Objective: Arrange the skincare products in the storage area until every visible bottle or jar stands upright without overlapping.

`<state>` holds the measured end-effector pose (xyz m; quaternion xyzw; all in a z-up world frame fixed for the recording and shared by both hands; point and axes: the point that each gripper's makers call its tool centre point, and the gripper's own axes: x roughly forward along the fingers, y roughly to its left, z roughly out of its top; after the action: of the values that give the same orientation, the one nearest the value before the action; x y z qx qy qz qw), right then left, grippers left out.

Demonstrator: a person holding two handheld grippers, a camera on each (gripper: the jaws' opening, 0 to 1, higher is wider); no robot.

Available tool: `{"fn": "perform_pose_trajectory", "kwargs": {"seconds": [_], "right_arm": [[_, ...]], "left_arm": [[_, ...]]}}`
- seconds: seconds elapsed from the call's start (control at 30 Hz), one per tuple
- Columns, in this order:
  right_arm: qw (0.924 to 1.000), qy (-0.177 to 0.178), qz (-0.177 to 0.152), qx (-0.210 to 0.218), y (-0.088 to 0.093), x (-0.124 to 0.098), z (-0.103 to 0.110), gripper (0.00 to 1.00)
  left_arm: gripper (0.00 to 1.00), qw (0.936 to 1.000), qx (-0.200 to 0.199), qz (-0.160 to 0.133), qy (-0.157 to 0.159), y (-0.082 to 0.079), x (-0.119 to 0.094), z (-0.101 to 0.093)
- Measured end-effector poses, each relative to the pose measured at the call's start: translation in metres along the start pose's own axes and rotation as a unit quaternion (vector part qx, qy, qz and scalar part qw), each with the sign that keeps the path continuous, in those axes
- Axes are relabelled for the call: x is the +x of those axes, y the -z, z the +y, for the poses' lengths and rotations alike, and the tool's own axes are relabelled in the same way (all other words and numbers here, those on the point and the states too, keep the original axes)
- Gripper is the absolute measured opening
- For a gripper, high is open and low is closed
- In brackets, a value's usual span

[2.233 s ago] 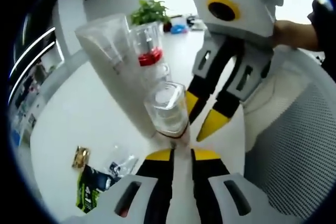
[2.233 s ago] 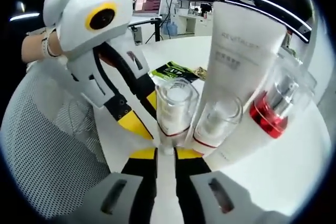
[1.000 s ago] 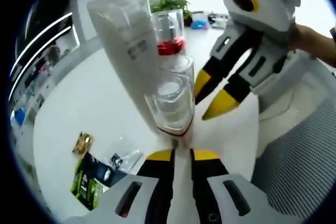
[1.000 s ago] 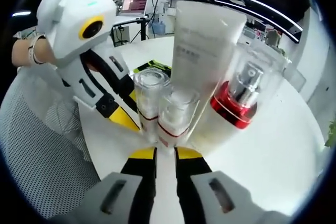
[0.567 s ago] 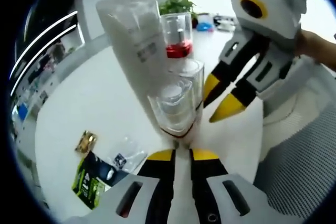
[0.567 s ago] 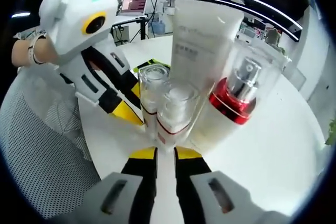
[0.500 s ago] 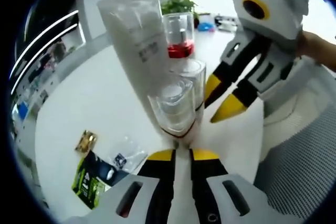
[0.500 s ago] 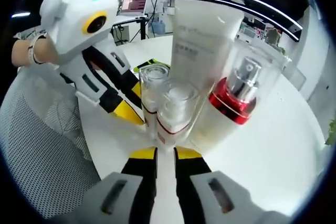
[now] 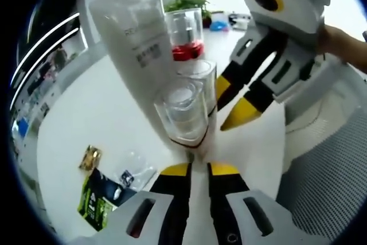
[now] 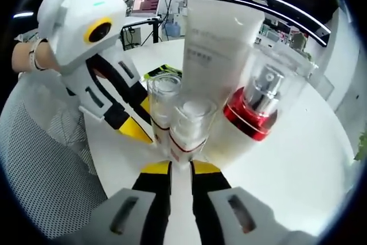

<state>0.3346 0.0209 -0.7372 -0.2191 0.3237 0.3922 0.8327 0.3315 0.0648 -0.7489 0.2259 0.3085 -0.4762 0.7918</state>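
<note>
The white desk (image 10: 298, 159) carries a tight upright cluster of skincare, set back from its rounded edge: a tall white tube (image 10: 215, 55) stands inverted on its cap, and the red-collared pump bottle (image 10: 261, 104) crowds beside it. Two small clear-capped bottles (image 9: 182, 110) stand in front. I judge both grippers are squaring these up: the left gripper (image 9: 198, 167) has its fingers nearly pressed together at the near bottle's base, as has the right gripper (image 10: 180, 167) from the opposite side, neither pinching anything.

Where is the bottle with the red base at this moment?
In the right gripper view, the red-based pump bottle stands upright on the white table, right of the tall white tube, behind the two clear-capped bottles.
</note>
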Motion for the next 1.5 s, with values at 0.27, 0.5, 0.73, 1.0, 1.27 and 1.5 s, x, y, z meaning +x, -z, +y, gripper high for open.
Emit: {"fn": "perform_pose_trajectory", "kwargs": {"seconds": [0.27, 0.5, 0.73, 1.0, 1.27, 1.5], "right_arm": [[1.0, 0.003, 0.004, 0.004, 0.005, -0.002, -0.002, 0.12], [0.9999, 0.01, 0.005, 0.012, 0.009, -0.006, -0.007, 0.12], [0.9997, 0.013, 0.008, 0.017, 0.014, -0.008, -0.009, 0.13], [0.9997, 0.014, 0.008, 0.018, 0.014, -0.008, -0.01, 0.13], [0.9997, 0.013, 0.008, 0.02, 0.014, -0.007, -0.011, 0.13], [0.9996, 0.014, 0.009, 0.021, 0.015, -0.008, -0.011, 0.12]], "left_arm": [[0.06, 1.0, 0.002, 0.0, 0.002, -0.004, 0.005, -0.001], [0.06, 1.0, 0.0, -0.002, 0.005, -0.009, 0.009, -0.004], [0.06, 1.0, -0.002, -0.004, 0.007, -0.012, 0.011, -0.007], [0.06, 1.0, -0.006, -0.001, 0.007, -0.011, 0.012, -0.009], [0.06, 0.9998, -0.018, -0.002, 0.002, -0.011, 0.013, -0.008], [0.06, 0.9996, -0.028, -0.002, -0.001, -0.011, 0.015, -0.008]]}}
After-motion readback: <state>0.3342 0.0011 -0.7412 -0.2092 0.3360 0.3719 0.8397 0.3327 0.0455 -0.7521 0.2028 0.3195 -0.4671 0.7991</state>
